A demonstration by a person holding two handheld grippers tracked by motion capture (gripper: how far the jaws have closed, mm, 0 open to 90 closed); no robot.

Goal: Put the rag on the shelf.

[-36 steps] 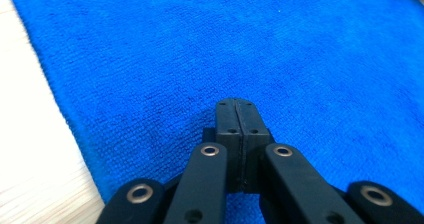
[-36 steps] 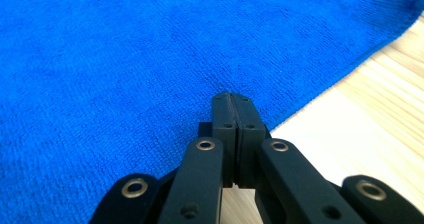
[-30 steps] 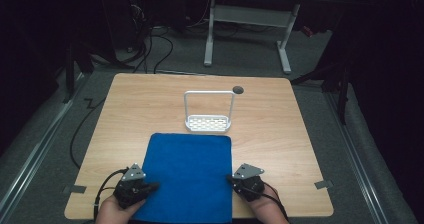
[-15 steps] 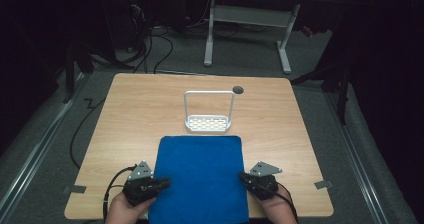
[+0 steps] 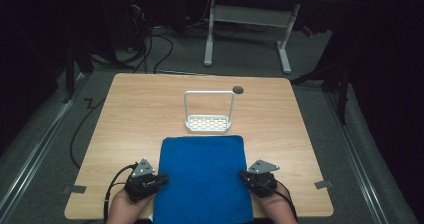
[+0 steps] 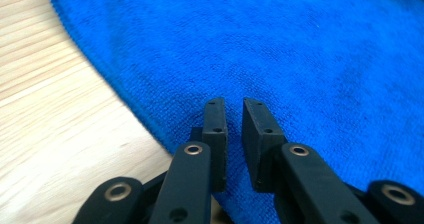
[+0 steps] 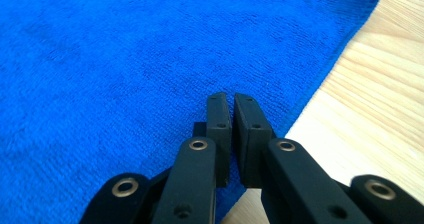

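The left hand-held gripper (image 5: 159,178) sits at the left edge of the cloth (image 5: 203,176), which lies flat on the worktop (image 5: 135,114) between the two hands. Its jaws have just been opening and now stand a narrow gap apart, nothing clamped between them (the cloth edge lies just under the tips). The right hand-held gripper (image 5: 243,174) sits at the cloth's right edge; its jaws have just been opening too, showing only a slit, with no fold pinched in it. Ahead of both, just beyond the cloth's far edge, stands a white rack (image 5: 208,113).
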